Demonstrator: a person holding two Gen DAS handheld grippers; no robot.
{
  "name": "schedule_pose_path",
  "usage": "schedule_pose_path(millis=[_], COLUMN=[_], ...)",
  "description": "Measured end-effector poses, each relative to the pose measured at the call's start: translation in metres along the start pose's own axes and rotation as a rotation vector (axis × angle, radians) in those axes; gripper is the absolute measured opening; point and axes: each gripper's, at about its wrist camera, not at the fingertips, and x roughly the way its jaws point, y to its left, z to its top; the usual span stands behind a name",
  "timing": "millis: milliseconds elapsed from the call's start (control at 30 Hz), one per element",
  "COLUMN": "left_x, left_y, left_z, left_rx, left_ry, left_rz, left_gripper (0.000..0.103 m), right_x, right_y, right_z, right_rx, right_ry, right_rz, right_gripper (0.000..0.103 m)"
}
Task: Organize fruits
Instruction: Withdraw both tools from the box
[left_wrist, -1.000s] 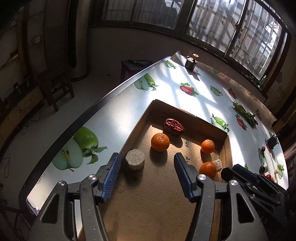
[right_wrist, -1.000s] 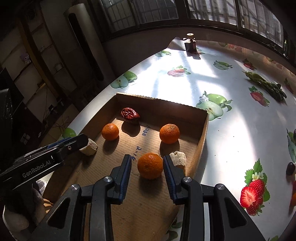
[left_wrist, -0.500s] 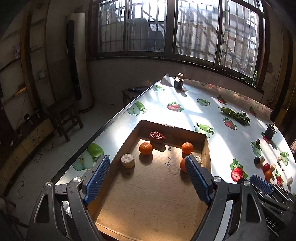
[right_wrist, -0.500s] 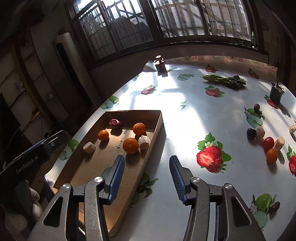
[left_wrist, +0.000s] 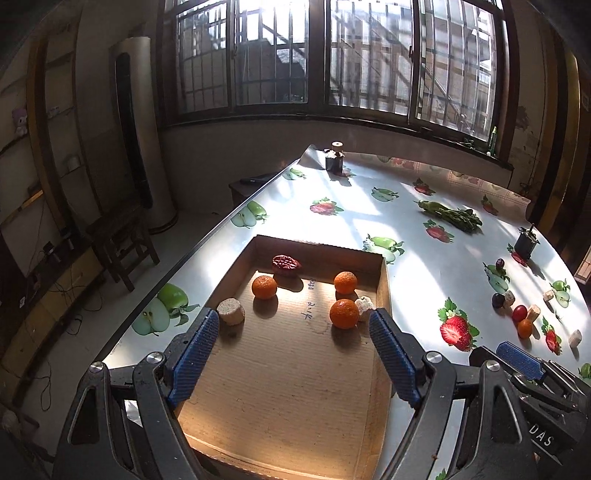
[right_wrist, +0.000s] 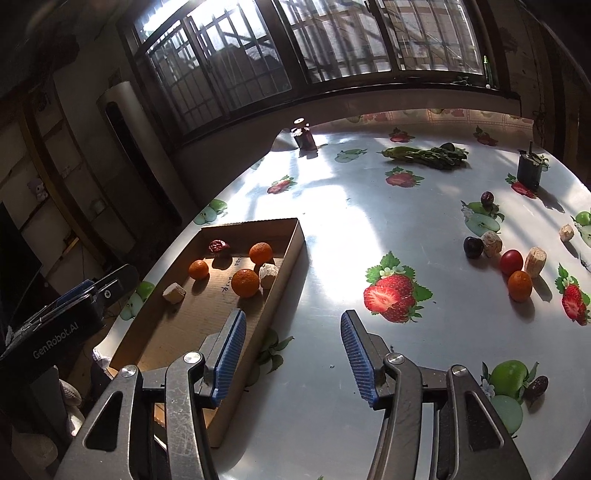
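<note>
The left gripper (left_wrist: 291, 354) is hovering low in the frame over the near half of the cardboard tray (left_wrist: 384, 291), its blue-padded fingers (left_wrist: 194, 350) standing wide apart and holding nothing. Inside the tray, toward the middle of the left wrist view, three oranges are sitting: one (left_wrist: 264, 287) at centre left, one (left_wrist: 345, 282) further right near the tray's right wall, and the largest-looking one (left_wrist: 344, 314) just below it. A pale chunk (left_wrist: 364, 308) is lying against that lower orange, a round beige puck (left_wrist: 231, 316) is resting near the tray's left wall, and a wrinkled red date (left_wrist: 286, 263) is lying near the far wall (partly in shadow).

The right gripper (right_wrist: 293, 350) is hanging at the bottom centre of its view, fingers likewise spread and empty, one finger over the tray's right wall and the other over the fruit-print tablecloth (right_wrist: 332, 206). At the right edge of that view loose pieces are waiting on the cloth: a small orange (right_wrist: 519, 285), a red cherry tomato (right_wrist: 511, 260) just above it, a dark plum (right_wrist: 473, 246) and beige chunks (right_wrist: 535, 260) beside them. A bundle of green vegetables (right_wrist: 424, 154) is lying in the upper right.
</note>
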Motion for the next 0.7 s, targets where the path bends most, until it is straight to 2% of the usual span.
schedule_pose_path(millis=[500,700], left_x=[0.020,0.028], left_y=[-0.024,-0.044], left_z=[-0.007,-0.010], left_rx=[0.050,0.089], left_ry=[0.057,0.093], left_rz=[-0.006,-0.043], left_gripper=[0.083,0.083], right_x=[0.011,0.003], right_y=[-0.029,-0.055], right_z=[-0.004,-0.001], right_rx=[0.069,0.114], right_ry=[0.030,0.017], right_rz=[0.002,-0.012], right_gripper=[0.058,0.058])
